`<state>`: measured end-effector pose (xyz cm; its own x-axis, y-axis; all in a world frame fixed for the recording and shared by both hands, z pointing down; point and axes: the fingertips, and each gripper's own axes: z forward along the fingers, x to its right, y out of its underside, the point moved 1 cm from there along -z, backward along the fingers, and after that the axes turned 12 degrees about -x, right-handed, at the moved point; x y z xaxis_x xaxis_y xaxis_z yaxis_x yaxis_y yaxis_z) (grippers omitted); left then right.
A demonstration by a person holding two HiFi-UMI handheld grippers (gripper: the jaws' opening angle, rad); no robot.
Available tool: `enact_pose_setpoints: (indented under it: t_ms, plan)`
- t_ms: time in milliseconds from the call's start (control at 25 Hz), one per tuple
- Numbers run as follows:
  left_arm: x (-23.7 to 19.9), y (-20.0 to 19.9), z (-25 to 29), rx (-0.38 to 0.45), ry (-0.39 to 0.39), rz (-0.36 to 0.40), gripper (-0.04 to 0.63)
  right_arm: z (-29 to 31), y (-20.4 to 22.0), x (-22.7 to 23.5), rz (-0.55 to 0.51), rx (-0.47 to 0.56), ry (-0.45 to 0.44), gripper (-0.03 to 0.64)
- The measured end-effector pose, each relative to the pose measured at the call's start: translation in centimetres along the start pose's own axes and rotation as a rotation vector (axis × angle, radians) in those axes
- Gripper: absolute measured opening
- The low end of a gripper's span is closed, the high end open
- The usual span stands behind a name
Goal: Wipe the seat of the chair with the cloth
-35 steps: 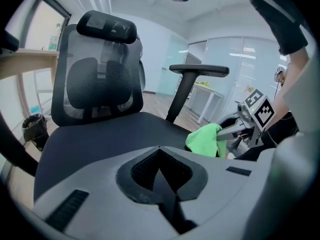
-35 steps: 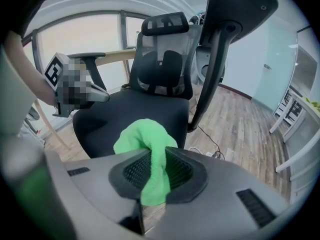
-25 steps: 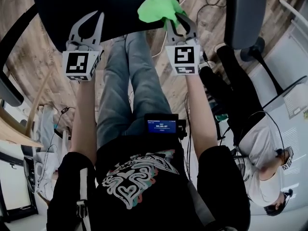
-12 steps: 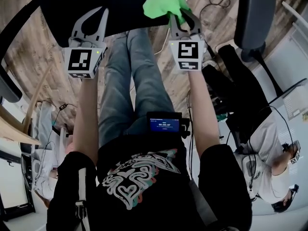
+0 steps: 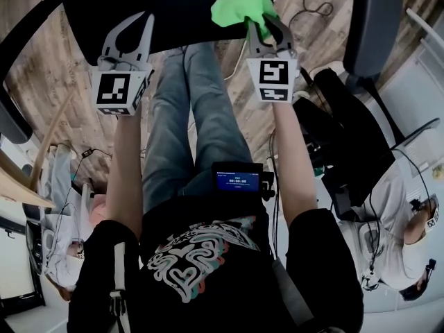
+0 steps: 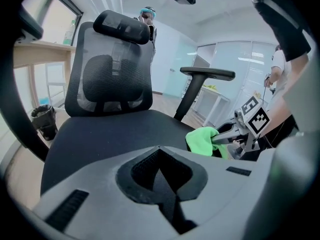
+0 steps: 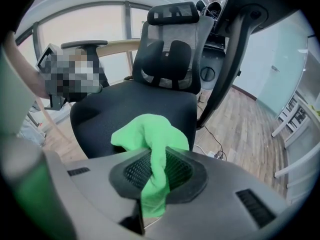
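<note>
The black chair seat (image 5: 166,9) fills the top of the head view. A bright green cloth (image 5: 243,4) lies bunched over the seat's front right corner, and my right gripper (image 5: 264,25) is shut on it. In the right gripper view the cloth (image 7: 150,134) hangs down between the jaws in front of the seat (image 7: 135,101). My left gripper (image 5: 136,28) hovers over the seat's front left part, shut and holding nothing. Its view shows the seat (image 6: 110,129), the cloth (image 6: 202,139) and the right gripper (image 6: 234,140) at the right.
The mesh backrest (image 6: 112,79) and headrest rise behind the seat, with an armrest (image 6: 207,74) at its right. Another armrest (image 5: 371,19) shows at the head view's top right. Cables (image 5: 312,5) lie on the wooden floor. A person (image 5: 388,220) stands at the right.
The right gripper with the cloth has edged slightly right and farther onto the seat's corner. The left gripper has hardly moved.
</note>
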<state>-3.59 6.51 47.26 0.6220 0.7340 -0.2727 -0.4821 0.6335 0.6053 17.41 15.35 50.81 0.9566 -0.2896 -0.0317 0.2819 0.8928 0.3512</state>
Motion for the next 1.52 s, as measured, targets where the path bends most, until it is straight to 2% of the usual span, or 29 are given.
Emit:
enact_pose_setpoints:
  t_ms: [240, 560, 880, 1280, 1520]
  plan:
    - [-0.6, 0.8, -0.5, 0.0, -0.016, -0.016, 0.002, 0.7, -1.1, -1.1, -0.009, -0.004, -0.016, 0.057]
    - [-2.1, 1.6, -1.8, 0.012, -0.058, -0.056, 0.002, 2.4, -3.5, -4.0, -0.12, -0.005, -0.074, 0.057]
    - [-4.7, 3.0, -4.3, 0.023, -0.141, -0.118, 0.002, 3.6, -5.5, -7.2, -0.237, -0.001, -0.155, 0.057]
    - [-6.4, 5.3, -6.3, -0.002, -0.217, -0.18, 0.002, 4.3, -7.1, -9.5, -0.292, 0.001, -0.227, 0.057]
    - [-6.1, 5.0, -6.7, -0.012, -0.218, -0.164, 0.002, 4.7, -8.7, -10.8, -0.331, 0.023, -0.259, 0.057]
